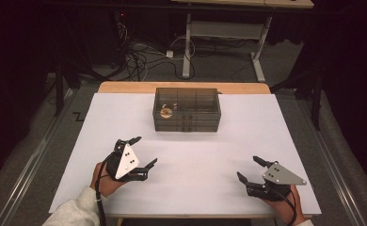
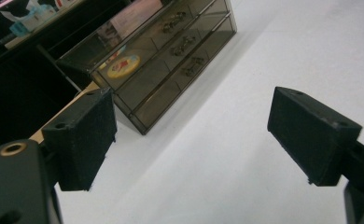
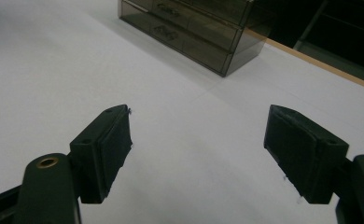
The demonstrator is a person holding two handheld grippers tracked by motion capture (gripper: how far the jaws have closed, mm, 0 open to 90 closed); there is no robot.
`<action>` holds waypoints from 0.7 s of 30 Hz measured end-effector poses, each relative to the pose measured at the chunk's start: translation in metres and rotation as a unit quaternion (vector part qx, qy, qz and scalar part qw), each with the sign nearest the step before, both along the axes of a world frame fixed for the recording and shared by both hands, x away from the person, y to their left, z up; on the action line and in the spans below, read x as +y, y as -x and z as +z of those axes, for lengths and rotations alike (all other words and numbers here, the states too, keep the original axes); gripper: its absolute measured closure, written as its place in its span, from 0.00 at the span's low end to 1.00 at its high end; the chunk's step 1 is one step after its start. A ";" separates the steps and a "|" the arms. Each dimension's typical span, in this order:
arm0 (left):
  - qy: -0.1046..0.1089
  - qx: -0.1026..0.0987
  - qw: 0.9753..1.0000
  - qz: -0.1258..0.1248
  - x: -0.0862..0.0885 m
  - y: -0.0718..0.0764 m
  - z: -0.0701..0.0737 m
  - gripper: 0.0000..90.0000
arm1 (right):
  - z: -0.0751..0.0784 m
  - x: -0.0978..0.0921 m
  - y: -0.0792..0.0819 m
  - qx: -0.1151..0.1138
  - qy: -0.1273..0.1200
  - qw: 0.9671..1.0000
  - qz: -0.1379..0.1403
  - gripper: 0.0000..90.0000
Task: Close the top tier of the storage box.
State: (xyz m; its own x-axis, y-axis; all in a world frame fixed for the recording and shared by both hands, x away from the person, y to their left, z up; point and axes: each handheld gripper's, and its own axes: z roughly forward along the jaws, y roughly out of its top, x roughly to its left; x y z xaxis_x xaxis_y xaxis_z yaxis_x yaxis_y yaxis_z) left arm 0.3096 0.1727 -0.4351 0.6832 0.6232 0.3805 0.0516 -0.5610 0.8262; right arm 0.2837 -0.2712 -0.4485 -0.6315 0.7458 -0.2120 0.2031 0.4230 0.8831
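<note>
A smoky transparent drawer box (image 1: 187, 109) stands at the far middle of the white table (image 1: 186, 155). Its drawers, with small handles (image 2: 182, 46), are all closed, and a round yellow-red item (image 2: 122, 66) shows through the top at its left end. My left gripper (image 1: 145, 151) rests at the near left, open and empty, its jaws wide apart. My right gripper (image 1: 250, 170) lies at the near right, also open and empty. The box (image 3: 194, 23) lies well ahead of both, untouched. In each gripper view the black pads (image 2: 84, 137) (image 3: 108, 147) frame bare tabletop.
The table's wooden back edge (image 1: 184, 87) shows behind the box. Beyond it on the floor lie tangled cables (image 1: 139, 59) and the legs of a white desk (image 1: 187, 44). Dark surroundings flank both sides.
</note>
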 end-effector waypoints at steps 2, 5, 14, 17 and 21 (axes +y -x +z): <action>0.000 0.003 1.000 0.002 0.002 0.000 -0.002 0.16 | 0.000 0.000 0.000 0.000 0.000 1.000 -0.001 0.26; -0.001 0.004 1.000 0.009 0.006 0.001 -0.005 0.16 | -0.001 -0.001 0.000 0.001 0.001 1.000 -0.002 0.26; 0.003 0.009 1.000 0.028 0.016 0.004 -0.016 0.16 | -0.004 -0.005 0.002 0.002 0.005 1.000 -0.009 0.25; 0.005 0.014 0.999 0.030 0.020 0.005 -0.018 0.16 | -0.004 -0.006 0.003 0.003 0.004 1.000 -0.009 0.25; 0.010 0.025 0.999 0.034 0.023 0.007 -0.021 0.16 | -0.004 -0.007 0.003 0.002 0.003 1.000 -0.012 0.25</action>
State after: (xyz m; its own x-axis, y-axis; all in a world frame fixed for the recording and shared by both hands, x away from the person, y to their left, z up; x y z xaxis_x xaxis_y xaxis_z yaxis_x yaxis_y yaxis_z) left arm 0.3023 0.1952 -0.4563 0.6562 0.6765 0.3344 0.1300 -0.5378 0.8330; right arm 0.2803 -0.2784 -0.4529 -0.6150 0.7587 -0.2148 0.2163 0.4243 0.8793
